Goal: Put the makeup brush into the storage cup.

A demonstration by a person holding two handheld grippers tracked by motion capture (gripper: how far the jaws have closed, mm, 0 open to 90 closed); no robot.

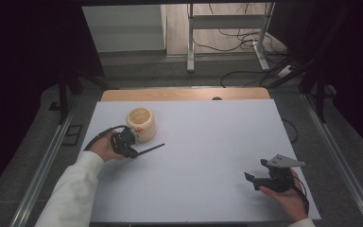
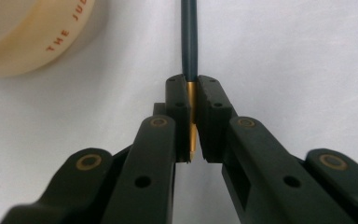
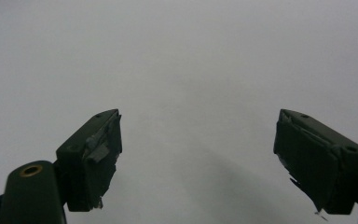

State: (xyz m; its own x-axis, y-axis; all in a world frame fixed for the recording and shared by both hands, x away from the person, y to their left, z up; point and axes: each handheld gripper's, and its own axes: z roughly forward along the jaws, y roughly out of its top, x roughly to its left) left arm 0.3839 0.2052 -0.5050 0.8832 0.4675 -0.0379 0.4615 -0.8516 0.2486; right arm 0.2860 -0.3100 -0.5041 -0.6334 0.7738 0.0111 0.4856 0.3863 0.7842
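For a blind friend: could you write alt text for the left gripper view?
Two black jaws of the left gripper are shut on a dark pen at its gold end, above a white table. A cream cup sits at upper left.

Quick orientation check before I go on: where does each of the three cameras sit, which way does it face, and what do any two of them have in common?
High view: above the person's side, facing forward and down on the white table; both forearms enter from below, left gripper beside the cream cup, right gripper near the front right.
Left gripper view: rides the left gripper, looking along jaws shut on a dark pen.
Right gripper view: rides the right gripper, jaws open over bare table.
Shared: high and left gripper views both show the pen and cup.
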